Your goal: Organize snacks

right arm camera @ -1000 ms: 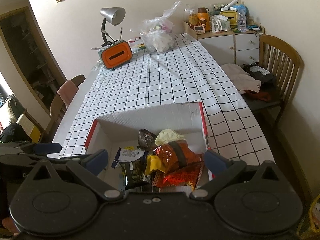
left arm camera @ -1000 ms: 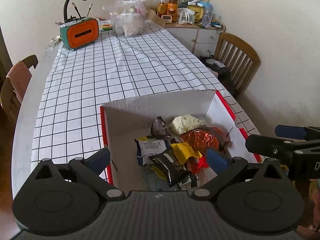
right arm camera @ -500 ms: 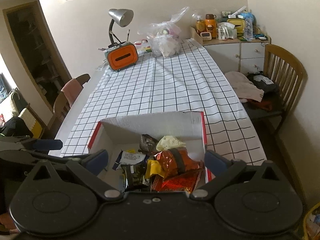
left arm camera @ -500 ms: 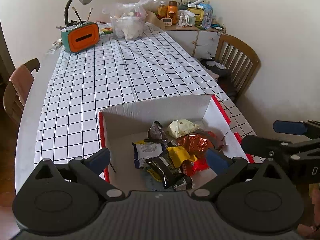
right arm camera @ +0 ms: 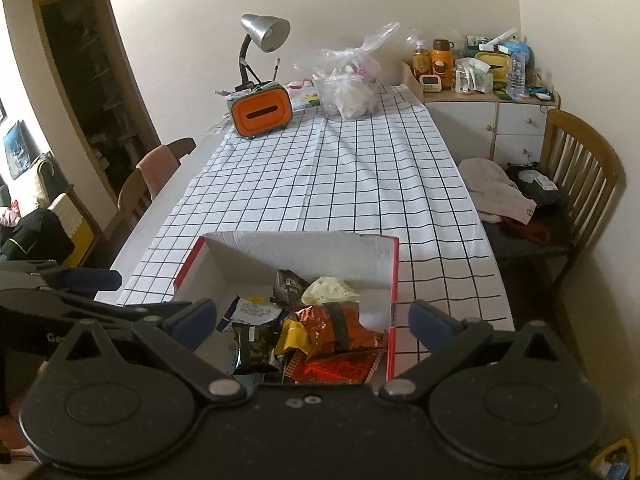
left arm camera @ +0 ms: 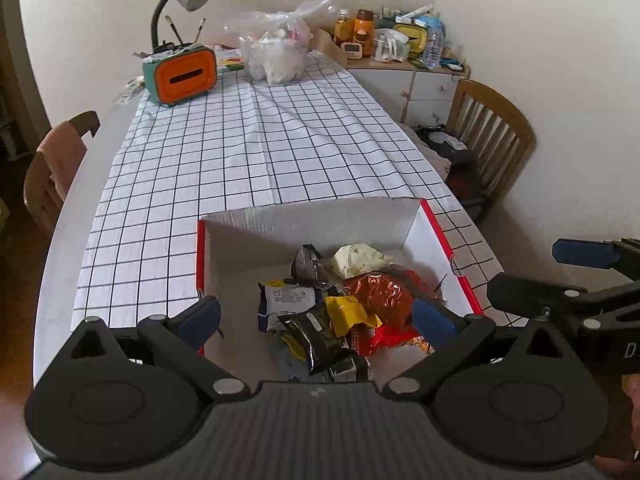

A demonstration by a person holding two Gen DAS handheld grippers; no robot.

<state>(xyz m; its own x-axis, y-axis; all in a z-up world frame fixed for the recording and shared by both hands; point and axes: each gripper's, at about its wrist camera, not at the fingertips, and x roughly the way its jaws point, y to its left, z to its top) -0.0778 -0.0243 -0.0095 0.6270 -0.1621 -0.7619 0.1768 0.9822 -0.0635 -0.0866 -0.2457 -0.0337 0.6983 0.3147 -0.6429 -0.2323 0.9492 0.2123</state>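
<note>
Both tools, left tool [left arm camera: 316,316] and right tool [right arm camera: 312,316], wide open and empty, hover over the box [left arm camera: 320,216]; snack pile [left arm camera: 340,304] lies just ahead-below, seemingly nearer the right tool.

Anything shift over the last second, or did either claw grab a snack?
Both claws pulled back and up from the box, so more table shows. Neither took hold of anything: the left claw and right claw stay open and empty. The snacks lie piled in the box as before, and the lamp is unmoved.
</note>
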